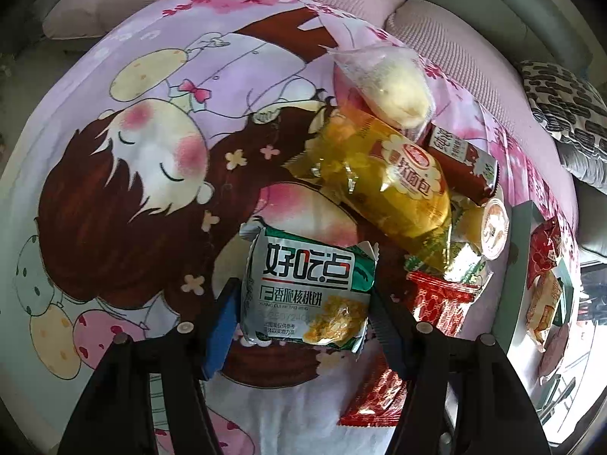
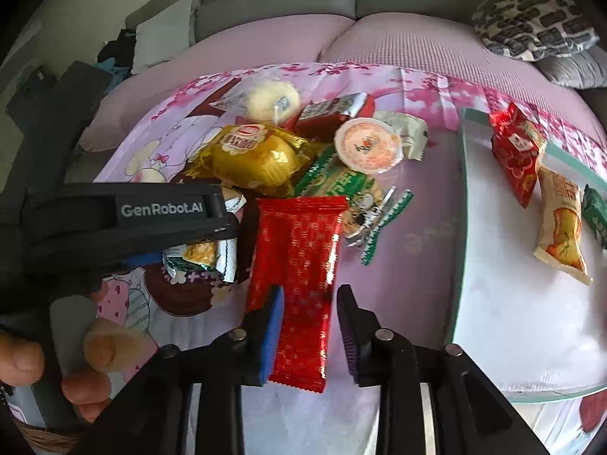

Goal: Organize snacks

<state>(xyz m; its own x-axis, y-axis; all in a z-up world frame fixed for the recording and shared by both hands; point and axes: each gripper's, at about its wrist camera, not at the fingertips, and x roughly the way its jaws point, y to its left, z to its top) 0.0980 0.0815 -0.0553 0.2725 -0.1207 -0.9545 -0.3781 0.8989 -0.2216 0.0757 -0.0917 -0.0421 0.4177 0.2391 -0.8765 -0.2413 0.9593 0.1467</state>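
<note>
While a green biscuit packet (image 1: 307, 288) is clamped by the left gripper (image 1: 299, 318), a red wrapper (image 2: 299, 276) is straddled, ungripped, by the right gripper's (image 2: 309, 326) parted jaws

We've got a lilac cloth (image 1: 114, 76) printed with a sleeping cartoon girl with brown hair, pink blossoms and spotted pastel balloons. On it we see a green-and-white cookie packet (image 1: 307, 288) with black lettering, a shiny gold bread wrapper (image 1: 387, 182) with a red-and-white flower badge, a glossy red packet (image 2: 299, 284) covered in a tiny gold pattern, and a pale creamy bun in clear wrap (image 1: 394, 91). The little round cup (image 2: 368, 146) has an orange-and-white lid. Claw pads (image 2: 271, 333) look blue on one side, purple on the other. The cushion (image 2: 531, 26) wears a black-and-white blotchy print.
</note>
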